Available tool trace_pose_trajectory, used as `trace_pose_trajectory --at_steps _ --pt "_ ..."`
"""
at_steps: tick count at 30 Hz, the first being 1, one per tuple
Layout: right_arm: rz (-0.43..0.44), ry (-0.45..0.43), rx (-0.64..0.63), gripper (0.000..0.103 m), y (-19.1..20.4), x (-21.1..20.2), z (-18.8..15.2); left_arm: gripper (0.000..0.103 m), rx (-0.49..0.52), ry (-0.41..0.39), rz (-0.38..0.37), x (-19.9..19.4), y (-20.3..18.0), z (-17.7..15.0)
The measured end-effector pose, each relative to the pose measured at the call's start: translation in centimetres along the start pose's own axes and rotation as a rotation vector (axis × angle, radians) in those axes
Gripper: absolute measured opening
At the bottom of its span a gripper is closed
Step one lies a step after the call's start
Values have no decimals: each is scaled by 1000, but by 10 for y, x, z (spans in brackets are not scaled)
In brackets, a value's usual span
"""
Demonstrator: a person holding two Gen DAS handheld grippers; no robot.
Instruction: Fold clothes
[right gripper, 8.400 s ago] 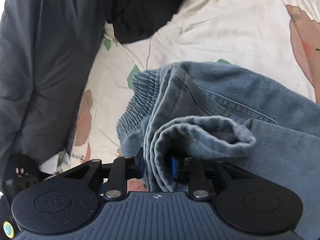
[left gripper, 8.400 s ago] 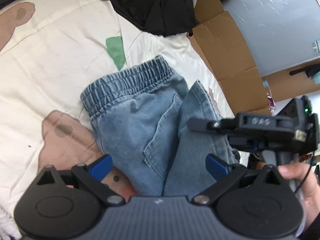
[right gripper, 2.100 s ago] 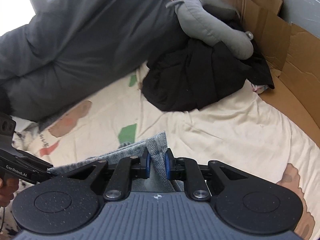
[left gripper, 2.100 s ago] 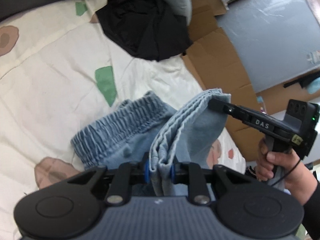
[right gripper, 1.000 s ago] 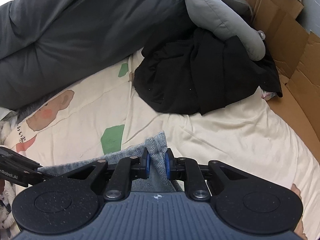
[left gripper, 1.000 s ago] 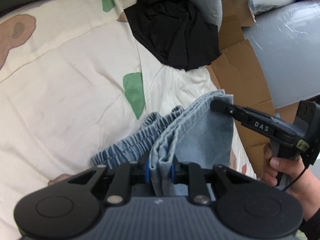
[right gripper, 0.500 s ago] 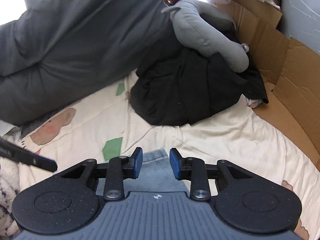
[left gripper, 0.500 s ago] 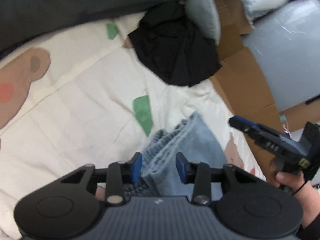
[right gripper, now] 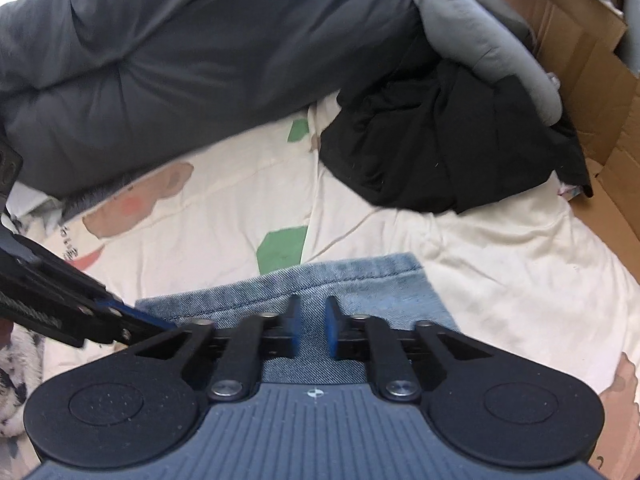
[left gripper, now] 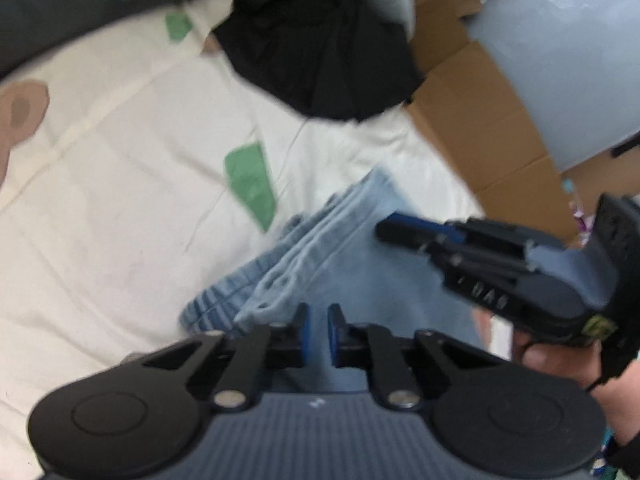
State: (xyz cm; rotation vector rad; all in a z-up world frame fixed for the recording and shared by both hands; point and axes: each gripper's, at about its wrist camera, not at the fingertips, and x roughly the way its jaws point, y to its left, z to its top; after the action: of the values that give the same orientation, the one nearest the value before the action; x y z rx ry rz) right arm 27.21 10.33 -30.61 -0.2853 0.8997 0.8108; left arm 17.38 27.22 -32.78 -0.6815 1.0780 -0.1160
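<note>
Light blue jeans [left gripper: 360, 264] lie folded on the cream bedsheet [left gripper: 120, 180], the elastic waistband showing under the folded-over legs. My left gripper [left gripper: 316, 336] hovers over their near edge, shut and empty. In the right wrist view the jeans [right gripper: 360, 284] lie flat below my right gripper [right gripper: 313, 328]. Its jaws are closing to a narrow gap with nothing pressed between them. The right gripper [left gripper: 390, 229], held by a hand [left gripper: 560, 372], hangs over the jeans' right side. The left gripper's tip [right gripper: 152, 320] shows at the left.
A black garment [left gripper: 320, 48] is heaped at the far side of the bed, under a grey plush cushion [right gripper: 492, 52]. A dark grey quilt [right gripper: 200, 60] bounds the back. Cardboard [left gripper: 480, 120] lines the bed's right edge.
Both grippers let go of the folded denim edge they were holding up; it now lies flat on the bed. Their jaws opened and then narrowed again. The left view has become blurred.
</note>
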Motion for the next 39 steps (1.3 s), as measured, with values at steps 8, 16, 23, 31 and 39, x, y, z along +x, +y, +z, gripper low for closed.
trace_pose_trajectory --at_steps 8,16,23,31,39 --pt "-10 65 11 11 0 35 2 3 -5 16 -5 15 18 2" --pt "-28 81 -23 9 7 55 -10 3 -67 3 -47 31 40 -2" --pt "-18 50 -36 11 10 30 -1 3 -53 -38 -51 3 23 3" --pt "-78 -1 -41 12 -1 -8 -29 3 -39 -92 -74 -11 14 -10" --pt "-126 18 18 12 -6 17 -47 6 11 -64 -64 5 -1 -18"
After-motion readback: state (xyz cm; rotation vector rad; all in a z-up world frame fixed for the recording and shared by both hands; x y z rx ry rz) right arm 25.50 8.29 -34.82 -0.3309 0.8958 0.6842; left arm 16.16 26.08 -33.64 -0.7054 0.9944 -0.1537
